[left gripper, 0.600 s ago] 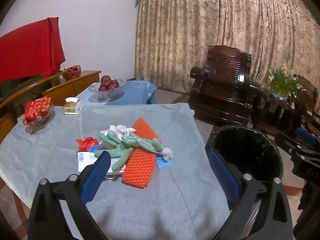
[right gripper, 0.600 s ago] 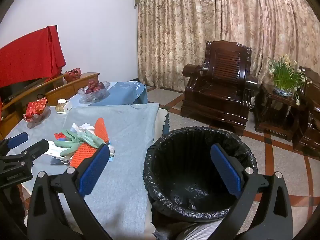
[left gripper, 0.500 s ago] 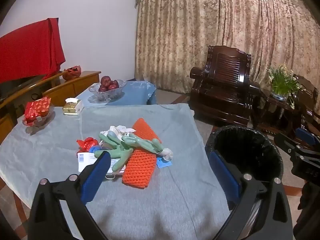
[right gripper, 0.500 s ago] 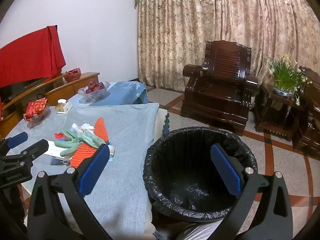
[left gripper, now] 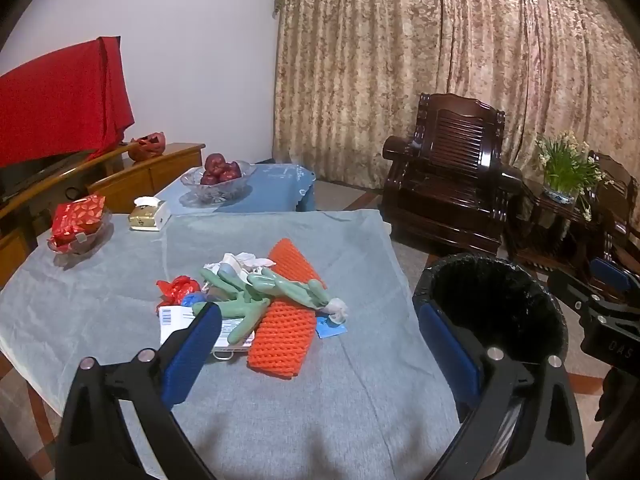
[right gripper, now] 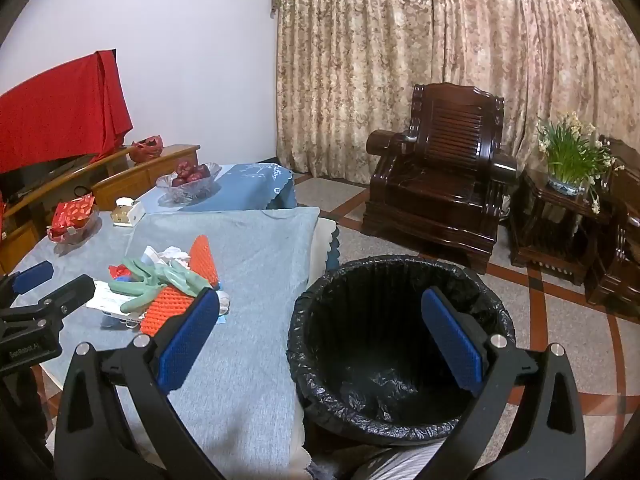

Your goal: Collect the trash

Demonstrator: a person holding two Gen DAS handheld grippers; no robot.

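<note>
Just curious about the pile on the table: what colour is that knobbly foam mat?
Bright orange, with a netted texture; the foam mat shows best in the left wrist view.

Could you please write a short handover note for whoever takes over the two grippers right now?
Left gripper: open, empty, short of the trash pile.
Right gripper: open, empty, above the near rim of the trash bin.
Trash lies heaped mid-table on the grey tablecloth: green rubber gloves, orange foam net, red wrapper, white barcoded package, crumpled tissues.
The black-lined bin stands beside the table's right edge; only its liner shows inside.
Done: nothing collected yet. Left: move the whole pile into the bin.
</note>
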